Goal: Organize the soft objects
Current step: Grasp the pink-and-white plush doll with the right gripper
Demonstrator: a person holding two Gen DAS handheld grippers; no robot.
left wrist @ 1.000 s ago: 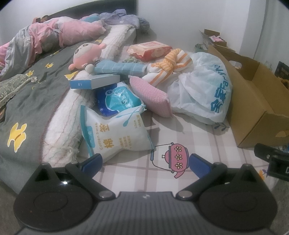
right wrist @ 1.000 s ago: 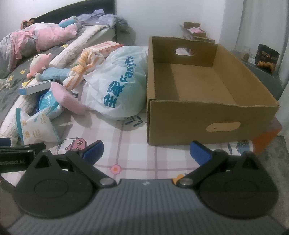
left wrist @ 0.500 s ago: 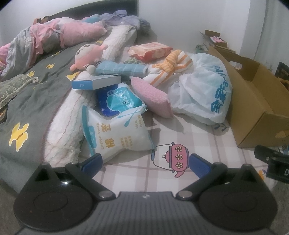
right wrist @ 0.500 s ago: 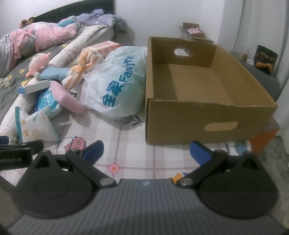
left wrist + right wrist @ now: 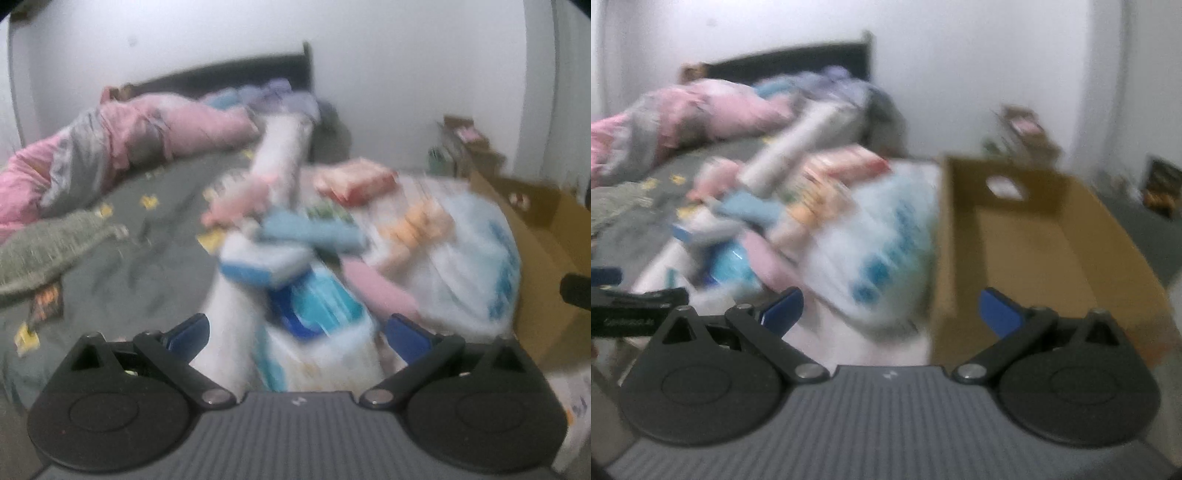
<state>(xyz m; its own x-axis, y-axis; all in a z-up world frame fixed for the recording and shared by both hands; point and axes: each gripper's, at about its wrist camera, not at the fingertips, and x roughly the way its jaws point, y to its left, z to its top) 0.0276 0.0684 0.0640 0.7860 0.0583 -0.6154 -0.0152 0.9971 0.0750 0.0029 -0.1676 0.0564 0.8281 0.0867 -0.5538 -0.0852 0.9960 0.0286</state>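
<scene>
Both views are smeared by motion. A heap of soft things lies on the bed: a white cotton-swab bag [image 5: 317,354], a blue packet [image 5: 314,302], a pink pad [image 5: 380,291], a white plastic bag with blue letters [image 5: 469,266] [image 5: 875,254] and a pink plush toy [image 5: 236,206]. My left gripper [image 5: 295,332] is open, its blue fingertips either side of the cotton-swab bag, nothing gripped. My right gripper [image 5: 890,310] is open and holds nothing, in front of the plastic bag and the empty cardboard box [image 5: 1034,240].
A grey bedspread [image 5: 110,258] with yellow patches spreads to the left, pink bedding [image 5: 110,147] and a dark headboard [image 5: 236,74] behind. A red-orange packet [image 5: 354,181] lies at the back of the heap. The box's wall [image 5: 543,258] closes the right side.
Both grippers have moved forward and tilted up, so the heap and box sit nearer and lower in blurred views. Both stay open and empty.
</scene>
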